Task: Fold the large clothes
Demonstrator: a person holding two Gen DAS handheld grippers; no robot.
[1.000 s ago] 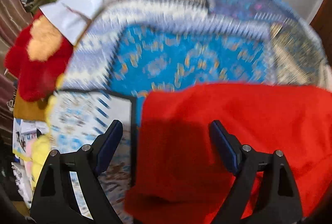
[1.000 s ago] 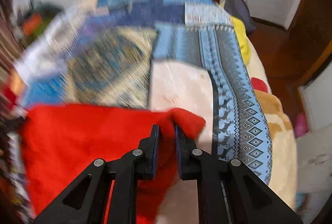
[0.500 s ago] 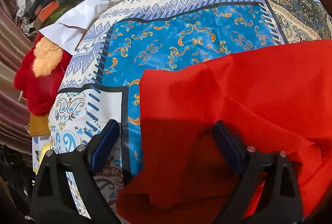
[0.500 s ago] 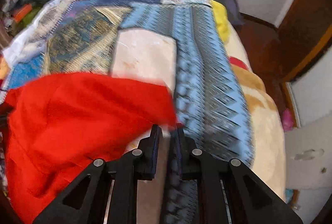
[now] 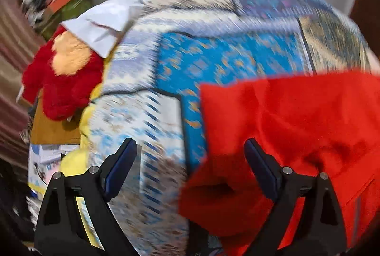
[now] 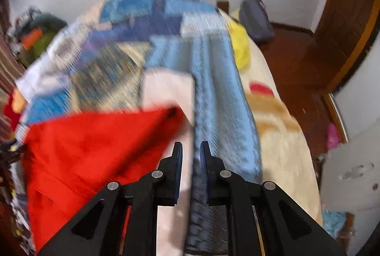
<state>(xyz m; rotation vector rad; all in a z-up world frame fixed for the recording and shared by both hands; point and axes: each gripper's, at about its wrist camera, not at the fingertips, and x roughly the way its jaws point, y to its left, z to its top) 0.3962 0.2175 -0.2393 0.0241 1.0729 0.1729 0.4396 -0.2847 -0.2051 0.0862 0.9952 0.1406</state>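
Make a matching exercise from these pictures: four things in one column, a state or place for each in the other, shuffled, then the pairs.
Things:
1. left hand-held gripper
2. right hand-held gripper
3. red garment
4. red plush toy

States or places:
A. beside the bed, at its left edge
B. fingers wide apart
C. spread on the patchwork bedcover
D. fingers a narrow gap apart, empty

Pairs: 1-B, 2-D, 3-C, 4-A

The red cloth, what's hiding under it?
The red cloth lies on the patchwork bedspread, whose blue and patterned squares show around it. Whatever part of the bedspread, or anything else, sits beneath the cloth is covered and cannot be seen.
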